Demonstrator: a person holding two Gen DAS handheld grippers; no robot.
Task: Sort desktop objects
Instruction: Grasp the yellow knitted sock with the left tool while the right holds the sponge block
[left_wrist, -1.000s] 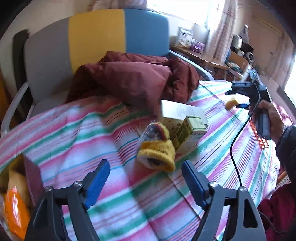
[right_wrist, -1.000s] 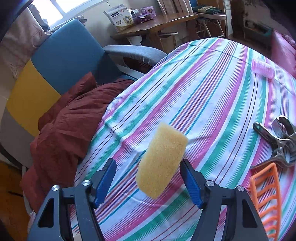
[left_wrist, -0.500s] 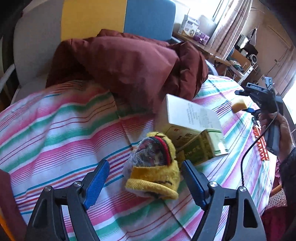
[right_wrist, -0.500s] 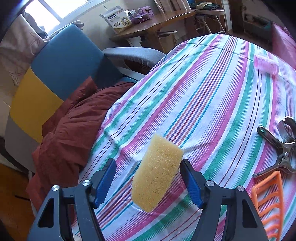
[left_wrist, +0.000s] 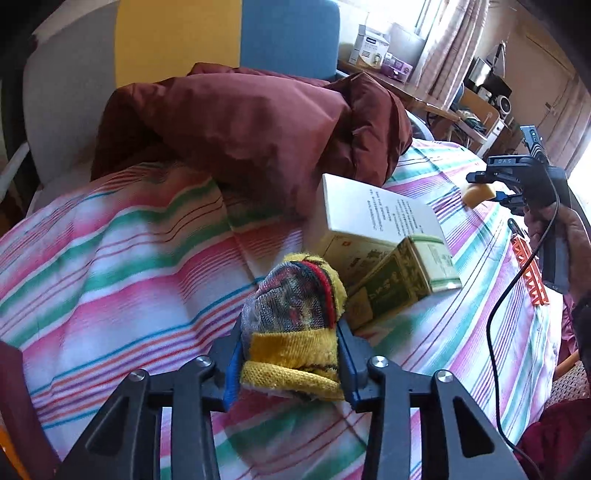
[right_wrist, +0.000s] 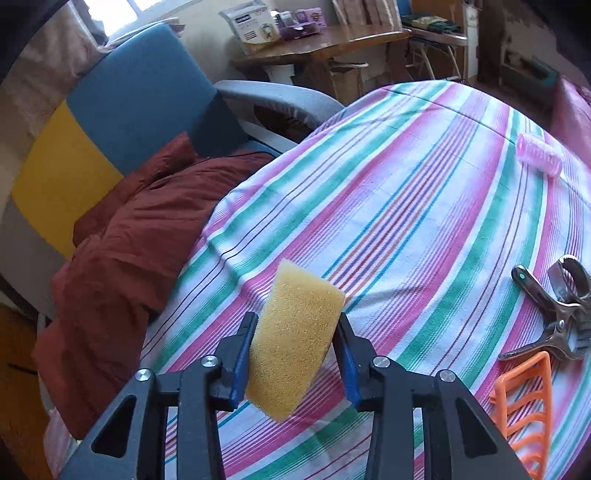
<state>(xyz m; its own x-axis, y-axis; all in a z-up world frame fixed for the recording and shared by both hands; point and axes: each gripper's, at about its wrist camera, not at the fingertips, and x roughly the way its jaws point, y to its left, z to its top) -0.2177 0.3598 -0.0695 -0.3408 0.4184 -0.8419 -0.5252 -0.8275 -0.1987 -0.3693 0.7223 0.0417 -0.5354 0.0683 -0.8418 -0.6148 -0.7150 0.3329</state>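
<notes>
A yellow knitted sock (left_wrist: 295, 306) with a grey, red-banded patch lies on the striped tablecloth (left_wrist: 110, 266). My left gripper (left_wrist: 290, 347) is closing on it, and both blue pads press its yellow cuff. In the right wrist view, a yellow sponge (right_wrist: 299, 295) stands tilted between the closing jaws of my right gripper (right_wrist: 295, 343), pads squeezing its sides. The left wrist view also shows the right gripper (left_wrist: 491, 188) far right in a person's hand, with the sponge (left_wrist: 478, 194) at its tips.
A white box (left_wrist: 376, 218) and a green box (left_wrist: 402, 280) lie just behind the sock. A maroon jacket (left_wrist: 258, 129) drapes from the chair onto the table edge. An orange rack (right_wrist: 524, 413), a metal clamp (right_wrist: 554, 314) and a pink roller (right_wrist: 539, 155) lie at right.
Both grippers have closed from wide open. The left one moved forward and down around the sock and now pinches it; the right one now pinches the sponge.
</notes>
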